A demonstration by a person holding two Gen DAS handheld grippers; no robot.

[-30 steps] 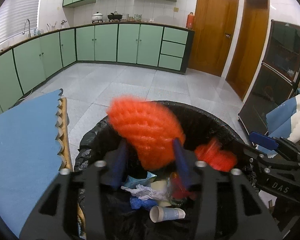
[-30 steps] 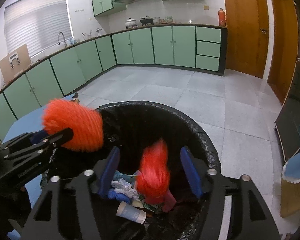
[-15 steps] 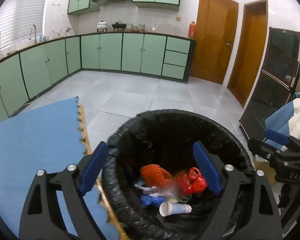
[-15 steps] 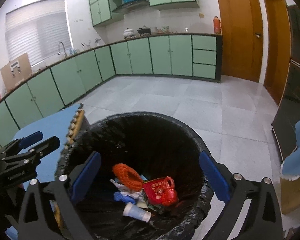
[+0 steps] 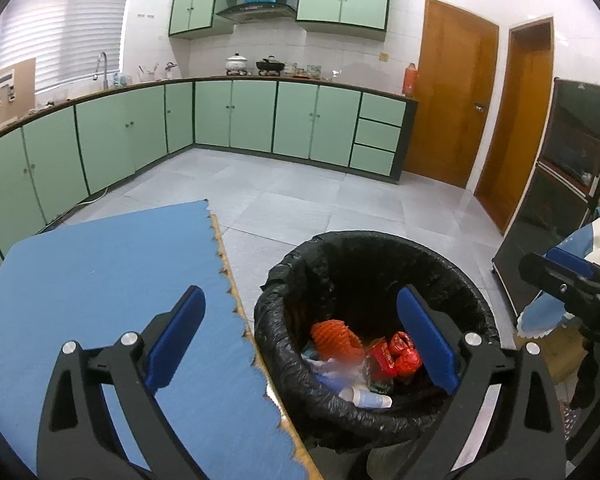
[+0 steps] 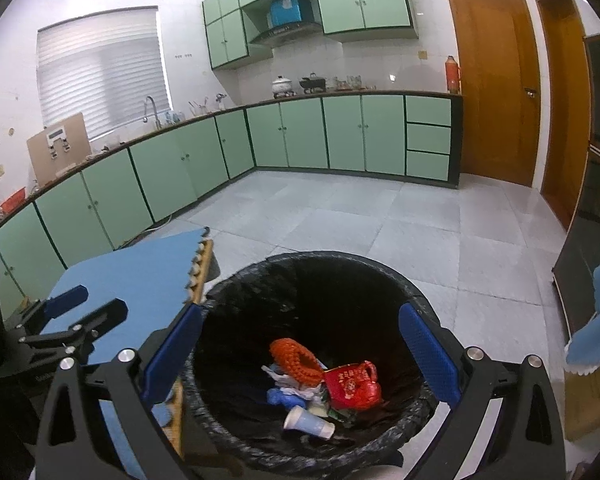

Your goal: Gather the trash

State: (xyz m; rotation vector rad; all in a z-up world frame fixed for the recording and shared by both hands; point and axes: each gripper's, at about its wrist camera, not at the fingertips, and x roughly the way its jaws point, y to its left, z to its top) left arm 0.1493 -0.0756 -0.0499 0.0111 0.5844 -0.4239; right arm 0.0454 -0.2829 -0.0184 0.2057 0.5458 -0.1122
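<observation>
Left gripper wide apart, nothing between blue pads. Bin, black liner, sits under right pad. Inside bin: orange foam net toward left, red wrapper just right of net, crumpled white paper below net, pale cup lying on side nearest camera. Blue mat touching bin's left rim. Right gripper beyond bin's right side, only partly visible.
</observation>
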